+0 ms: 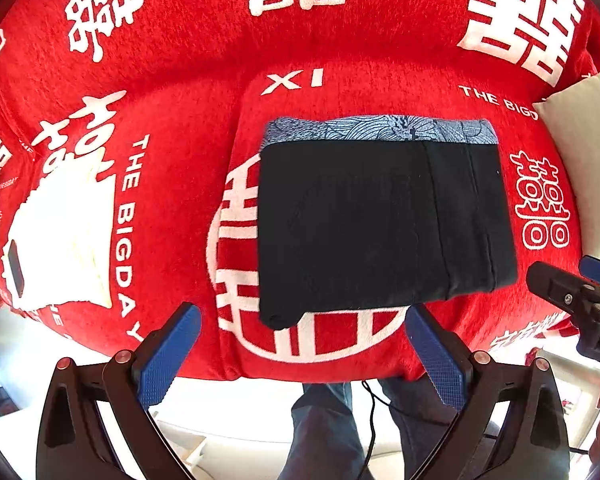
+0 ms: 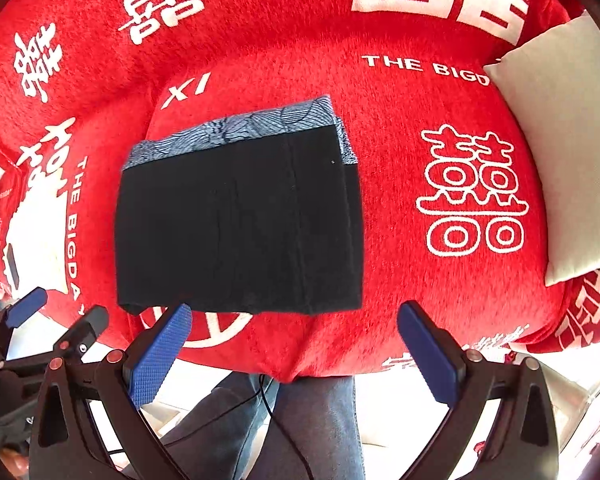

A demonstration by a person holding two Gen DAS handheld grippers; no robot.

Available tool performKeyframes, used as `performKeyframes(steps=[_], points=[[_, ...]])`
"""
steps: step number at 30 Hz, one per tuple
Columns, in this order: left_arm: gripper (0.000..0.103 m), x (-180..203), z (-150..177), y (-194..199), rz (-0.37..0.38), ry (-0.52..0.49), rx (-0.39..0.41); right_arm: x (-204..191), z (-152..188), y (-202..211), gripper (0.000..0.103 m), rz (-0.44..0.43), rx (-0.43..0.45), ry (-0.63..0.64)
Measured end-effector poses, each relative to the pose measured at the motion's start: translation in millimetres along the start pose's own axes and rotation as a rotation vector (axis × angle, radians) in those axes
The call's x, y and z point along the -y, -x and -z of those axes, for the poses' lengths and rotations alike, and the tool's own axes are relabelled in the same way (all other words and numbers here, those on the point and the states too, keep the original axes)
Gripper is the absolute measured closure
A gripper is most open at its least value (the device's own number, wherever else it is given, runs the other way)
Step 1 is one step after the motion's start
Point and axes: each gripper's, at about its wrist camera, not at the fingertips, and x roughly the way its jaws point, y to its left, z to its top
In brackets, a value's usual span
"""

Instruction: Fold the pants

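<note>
The black pants (image 1: 379,224) lie folded into a compact rectangle on the red blanket (image 1: 180,120), with a blue patterned band (image 1: 379,130) along the far edge. They also show in the right wrist view (image 2: 236,224). My left gripper (image 1: 303,344) is open and empty, held above the pants' near edge. My right gripper (image 2: 296,344) is open and empty, above the near right corner of the pants. The right gripper shows at the right edge of the left wrist view (image 1: 571,296), and the left gripper at the lower left of the right wrist view (image 2: 52,320).
A cream pillow (image 2: 559,152) lies at the right on the blanket. A white cloth with a dark phone-like object (image 1: 60,240) lies at the left. The blanket's front edge (image 1: 300,376) is near, with a person's legs (image 2: 300,432) and a cable below.
</note>
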Motion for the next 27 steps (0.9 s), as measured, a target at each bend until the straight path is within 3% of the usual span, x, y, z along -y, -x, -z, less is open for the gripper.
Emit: performKeyframes(steps=[27], points=[[0.001, -20, 10, 15, 0.035, 0.001, -0.007, -33, 30, 34, 0.0, 0.085, 0.05, 0.009]])
